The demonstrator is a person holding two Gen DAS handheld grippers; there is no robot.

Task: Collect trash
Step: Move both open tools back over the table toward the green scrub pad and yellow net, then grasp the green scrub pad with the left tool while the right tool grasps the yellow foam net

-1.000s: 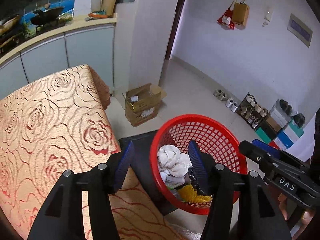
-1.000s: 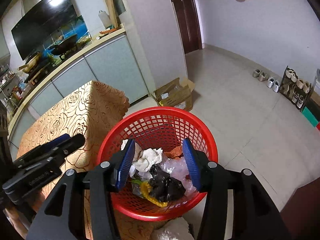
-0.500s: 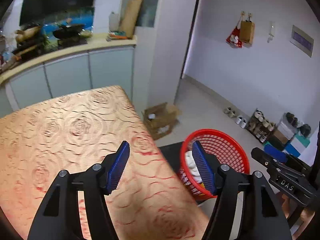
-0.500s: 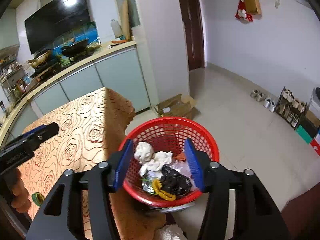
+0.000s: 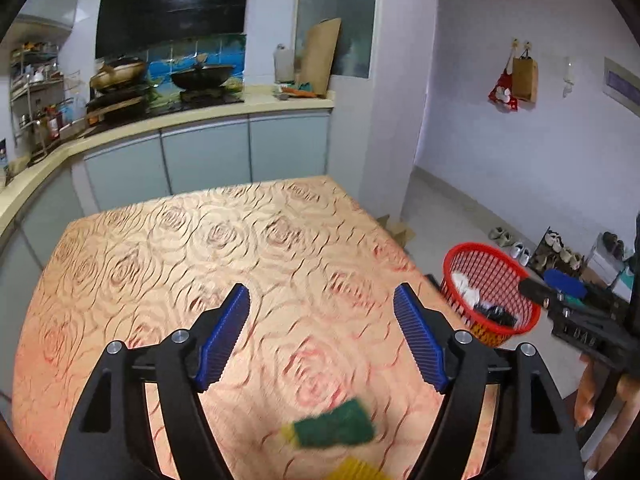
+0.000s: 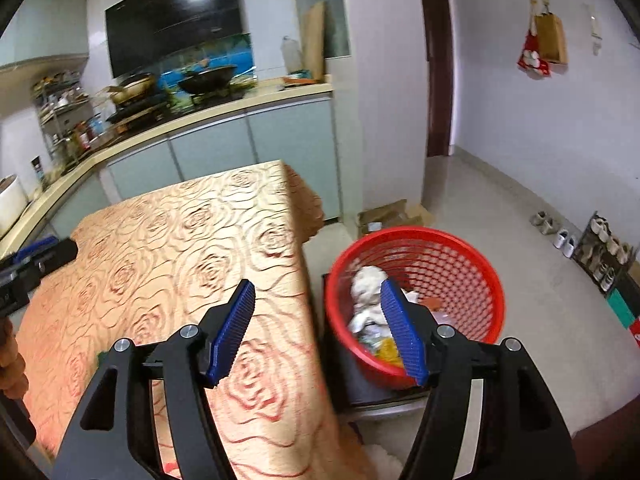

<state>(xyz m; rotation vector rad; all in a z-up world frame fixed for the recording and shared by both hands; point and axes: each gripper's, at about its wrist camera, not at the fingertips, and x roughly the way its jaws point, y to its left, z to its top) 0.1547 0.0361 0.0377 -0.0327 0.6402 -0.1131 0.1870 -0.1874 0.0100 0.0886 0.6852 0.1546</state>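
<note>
My left gripper (image 5: 322, 334) hangs over the rose-patterned tablecloth (image 5: 192, 240) with its jaws opening and nothing between the blue pads; the right gripper (image 6: 318, 330) is opening too, equally empty, straddling the table's edge. The red basket (image 5: 490, 252), already loaded with white wads and dark scraps, sits off the table at 3 o'clock in the left view and at 2 o'clock from the right claw. What is left to collect, as far as I can see, is 1 green scouring pad (image 5: 332, 426) lying flat on the cloth at 6 o'clock, just below the left claw's spread, with a yellow ridged piece (image 5: 358, 471) at the very bottom rim of that picture.

My worry is the overshoot: both items sit nearer than the fingertips and are blurred, so I judge a hurried closing would pinch cloth instead of sponge and drag the tablecloth toward the edge. A flat pad also gives the pads little to bite. In the left view the right gripper shows at 4 o'clock beside the basket, so 2 claws converging there could knock the basket askew. I cannot tell what the basket rests on beyond a dark surface.
</note>
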